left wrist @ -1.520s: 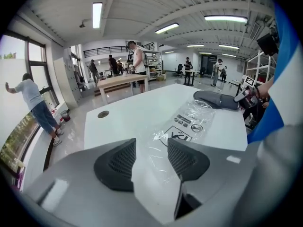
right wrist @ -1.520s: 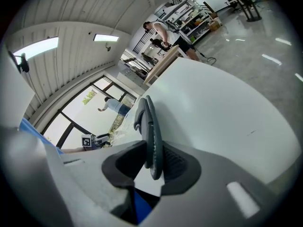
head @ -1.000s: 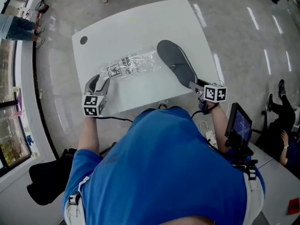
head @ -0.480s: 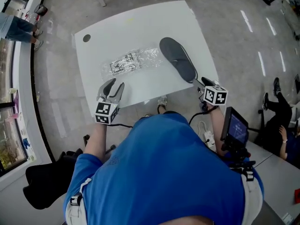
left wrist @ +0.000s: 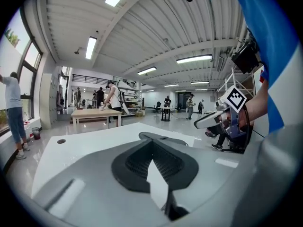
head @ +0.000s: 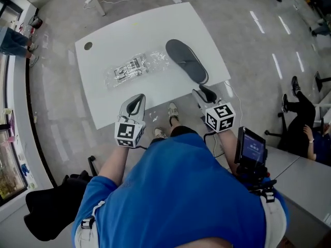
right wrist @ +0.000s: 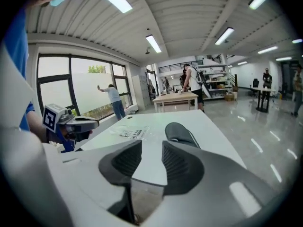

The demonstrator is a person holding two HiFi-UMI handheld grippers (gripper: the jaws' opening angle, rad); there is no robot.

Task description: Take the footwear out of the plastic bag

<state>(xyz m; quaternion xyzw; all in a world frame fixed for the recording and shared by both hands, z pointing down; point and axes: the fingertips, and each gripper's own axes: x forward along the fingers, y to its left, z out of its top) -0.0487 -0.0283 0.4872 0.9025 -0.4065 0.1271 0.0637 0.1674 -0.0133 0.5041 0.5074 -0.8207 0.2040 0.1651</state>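
Dark grey flat slipper point(head: 187, 61) upper centre on white bench point(head: 103, 94), outside crumpled clear plastic bag point(head: 135, 67) to its left: task looks done. Left claw point(head: 135, 102) clenched, empty; right claw point(head: 205, 93) closing on nothing.

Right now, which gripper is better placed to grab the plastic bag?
Left. The left gripper sits nearest the plastic bag, though shut; the slipper lies ahead of the right gripper, whose empty jaws are closing.

The white table point(head: 119, 37) has a dark shoe point(head: 186, 61) lying on it, with a flat, clear plastic bag point(head: 135, 67) just beside the shoe.
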